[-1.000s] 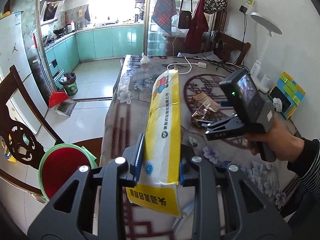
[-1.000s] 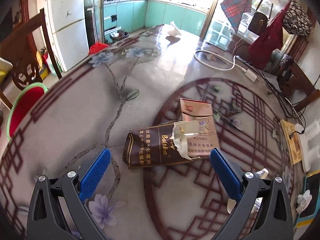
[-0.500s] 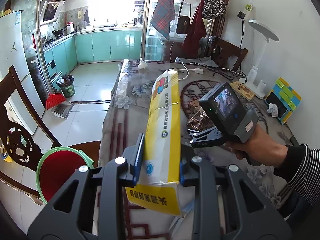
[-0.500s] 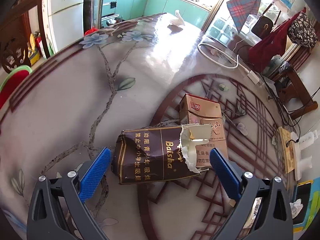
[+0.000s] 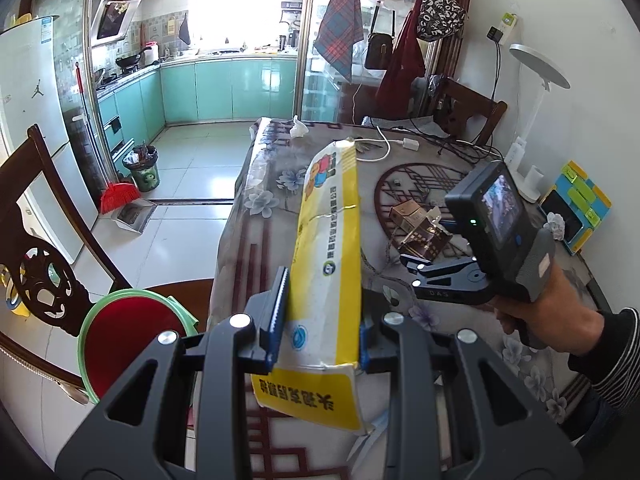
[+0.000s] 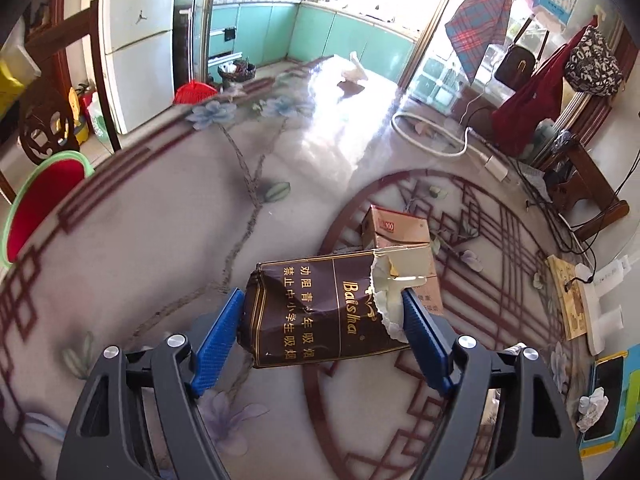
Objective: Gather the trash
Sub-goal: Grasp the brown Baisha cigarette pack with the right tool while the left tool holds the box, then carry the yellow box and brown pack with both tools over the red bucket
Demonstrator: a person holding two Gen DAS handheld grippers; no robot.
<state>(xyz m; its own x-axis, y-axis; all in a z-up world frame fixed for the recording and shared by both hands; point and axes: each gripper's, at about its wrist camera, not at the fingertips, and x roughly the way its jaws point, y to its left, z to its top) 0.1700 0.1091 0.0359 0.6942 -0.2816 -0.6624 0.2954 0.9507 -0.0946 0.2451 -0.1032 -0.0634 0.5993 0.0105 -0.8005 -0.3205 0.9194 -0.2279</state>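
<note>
My left gripper (image 5: 320,312) is shut on a long yellow and white package (image 5: 328,256), held above the table's near edge. My right gripper (image 6: 320,320) has closed on a torn dark brown cigarette pack (image 6: 316,312) lying on the table; both blue pads touch its ends. A tan cigarette box (image 6: 396,228) lies just behind the pack. In the left wrist view the right gripper body (image 5: 480,240) is over the brown pack (image 5: 424,236). A red basin with a green rim (image 5: 128,340) sits on a chair to the left.
A crumpled tissue (image 6: 354,72) lies at the table's far end. A white cable with a plug (image 6: 440,148) runs across the far right. A small crumpled paper (image 6: 592,404), a book and a white charger lie at the right edge. A floor bin (image 5: 144,168) stands in the kitchen.
My right gripper moved forward and down and its jaws closed from wide open onto the brown cigarette pack. My left gripper keeps hold of the yellow package, nearly still.
</note>
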